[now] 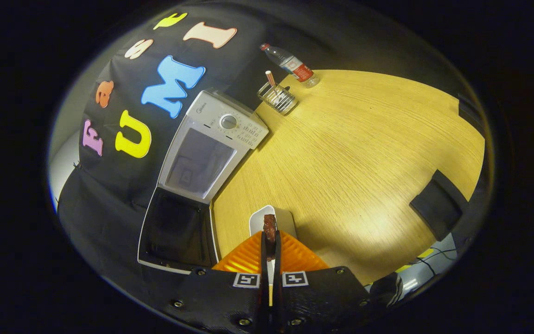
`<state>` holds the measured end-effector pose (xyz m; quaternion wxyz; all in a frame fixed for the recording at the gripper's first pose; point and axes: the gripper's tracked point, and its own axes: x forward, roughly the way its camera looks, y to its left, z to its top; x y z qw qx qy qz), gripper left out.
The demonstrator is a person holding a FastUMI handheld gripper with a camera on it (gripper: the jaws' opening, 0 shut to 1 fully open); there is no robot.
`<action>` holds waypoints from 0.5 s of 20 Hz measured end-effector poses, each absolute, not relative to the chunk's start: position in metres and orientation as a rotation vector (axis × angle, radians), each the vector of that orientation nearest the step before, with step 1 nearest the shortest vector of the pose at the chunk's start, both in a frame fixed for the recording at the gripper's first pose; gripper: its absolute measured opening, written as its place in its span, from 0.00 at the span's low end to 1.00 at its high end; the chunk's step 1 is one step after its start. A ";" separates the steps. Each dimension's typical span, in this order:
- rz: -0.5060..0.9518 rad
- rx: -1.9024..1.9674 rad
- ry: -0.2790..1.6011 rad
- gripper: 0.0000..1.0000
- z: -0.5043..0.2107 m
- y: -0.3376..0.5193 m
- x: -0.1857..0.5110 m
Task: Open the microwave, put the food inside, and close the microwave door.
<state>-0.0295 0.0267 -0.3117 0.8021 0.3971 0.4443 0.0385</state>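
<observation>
Dark brown food [270, 226] is pinched between both fingers of my gripper [270, 241], which are almost closed on it, just above a white dish [285, 220] on the wooden table [364, 162]. Left of my fingers the white microwave [211, 139] has its door [176, 232] swung open. Far behind, a wire holder [278, 98] and a plastic bottle [292, 65] stand.

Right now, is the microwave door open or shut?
Open: the microwave door is swung wide beside its cavity. The hand-held gripper grips food.
</observation>
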 end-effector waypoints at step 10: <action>0.191 0.855 0.829 0.03 -0.253 0.067 -0.001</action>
